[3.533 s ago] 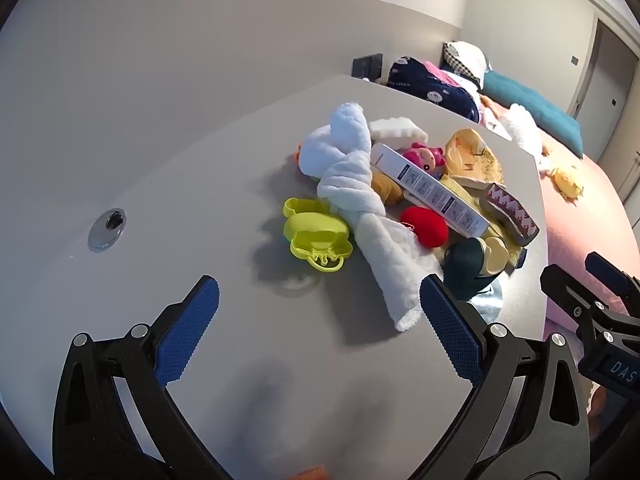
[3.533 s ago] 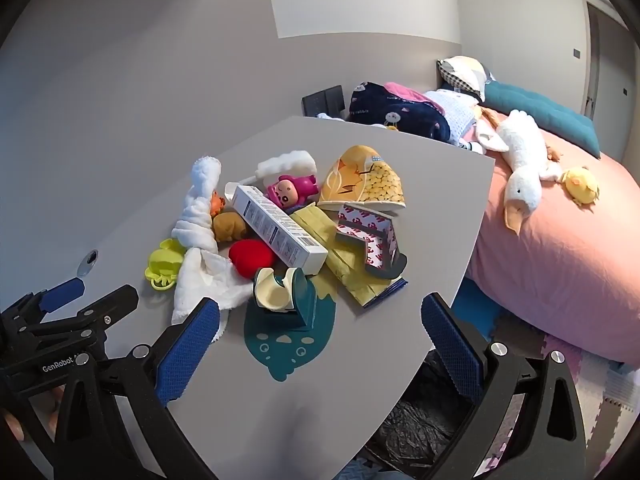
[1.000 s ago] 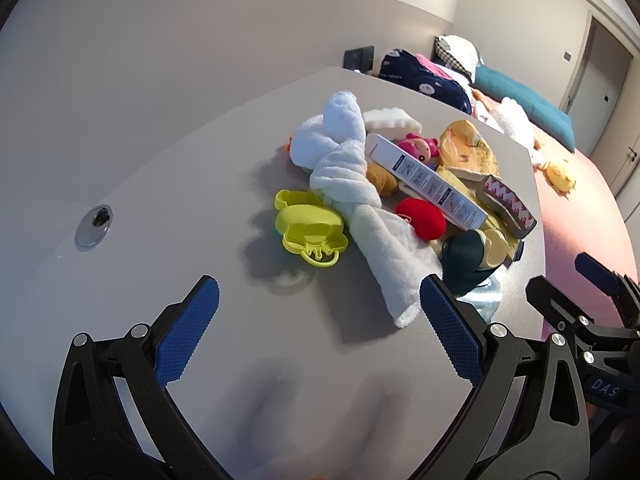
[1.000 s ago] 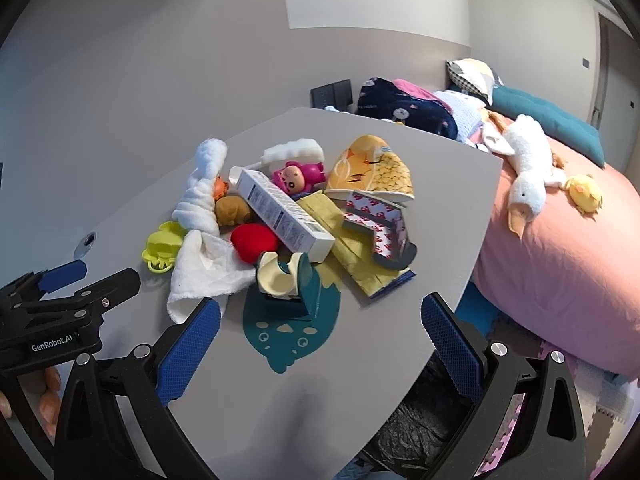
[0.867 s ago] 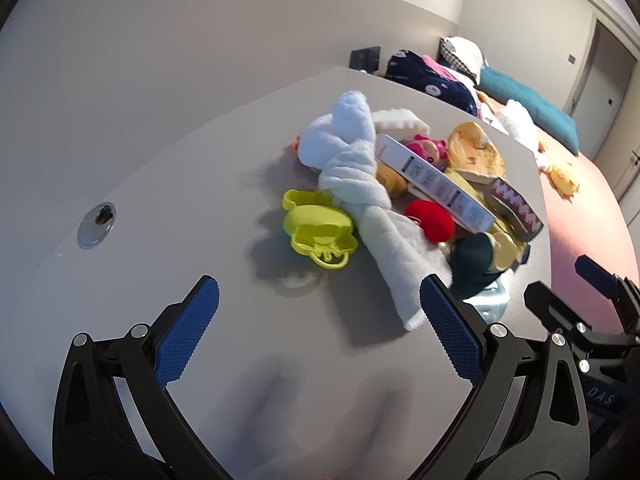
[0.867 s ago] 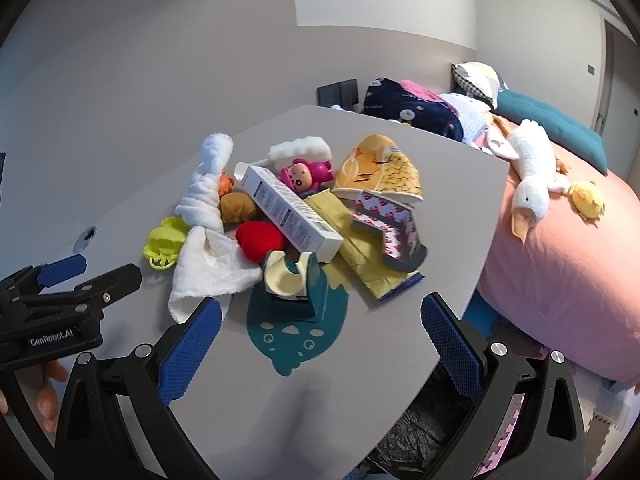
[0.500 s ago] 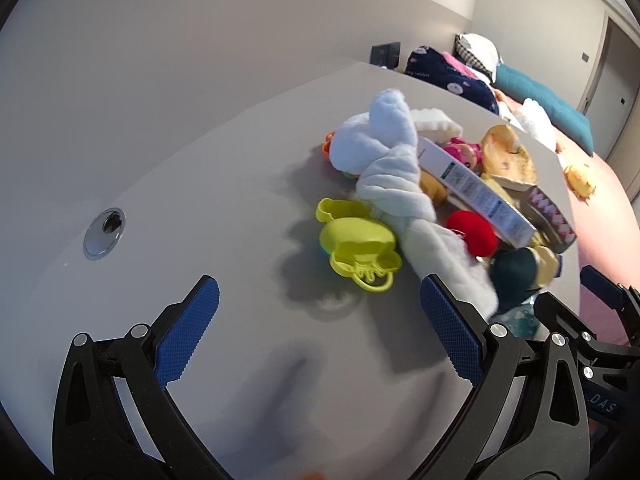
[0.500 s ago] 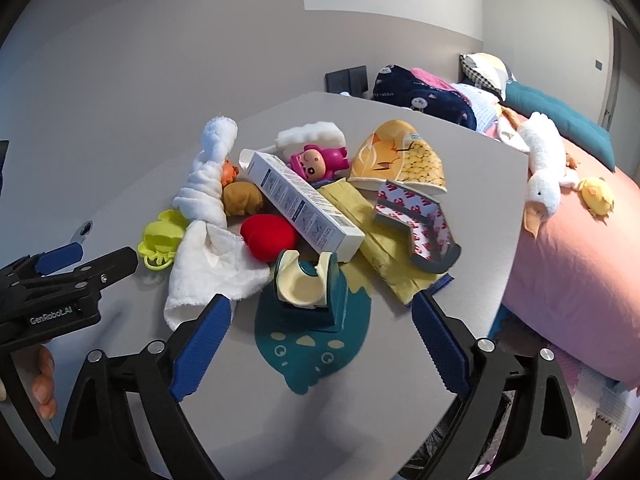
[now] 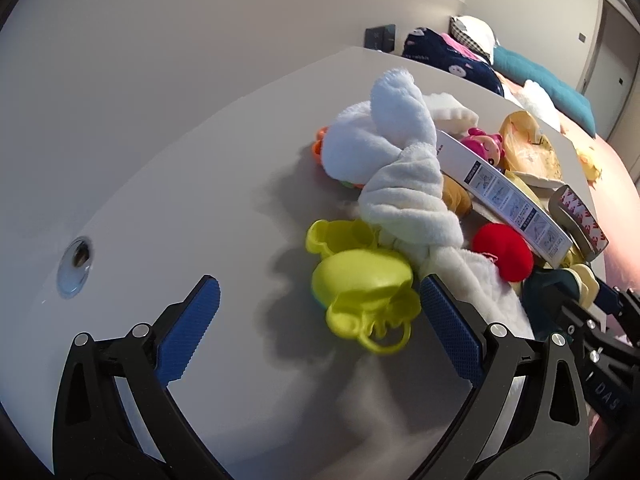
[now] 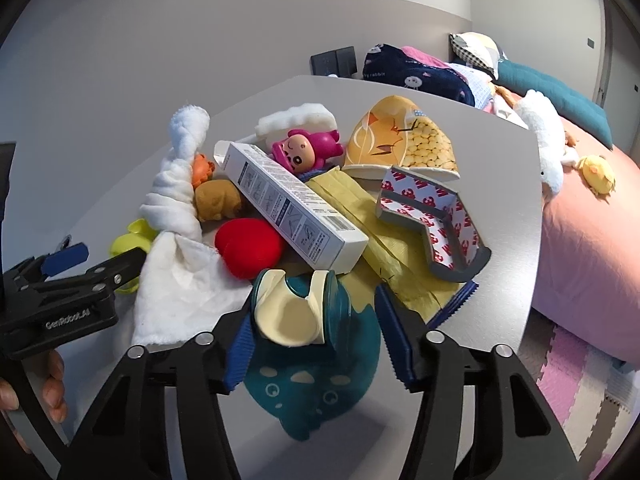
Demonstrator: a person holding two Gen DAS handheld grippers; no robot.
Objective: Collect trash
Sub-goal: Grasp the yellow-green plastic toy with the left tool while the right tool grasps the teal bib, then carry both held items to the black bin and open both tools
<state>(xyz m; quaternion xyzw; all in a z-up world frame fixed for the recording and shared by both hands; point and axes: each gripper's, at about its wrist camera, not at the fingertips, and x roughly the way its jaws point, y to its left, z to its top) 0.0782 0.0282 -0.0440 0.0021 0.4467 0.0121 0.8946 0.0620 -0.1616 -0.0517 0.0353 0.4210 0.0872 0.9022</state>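
- Right claw (image 10: 316,336), jaws half-closed, brackets the cream-and-teal folded wrapper (image 10: 296,308) at the worktop's (image 10: 508,208) near edge, not yet pinching.
- Likely light, crushable; its upright cream fold looks the best hold.
- Left claw (image 9: 316,316) hangs spread beside the yellow-green toy (image 9: 364,292).

Plain grey walls (image 10: 120,40), a pink-covered bed (image 10: 592,216), pastel foam floor mats (image 10: 576,392), perhaps a door (image 9: 616,60).
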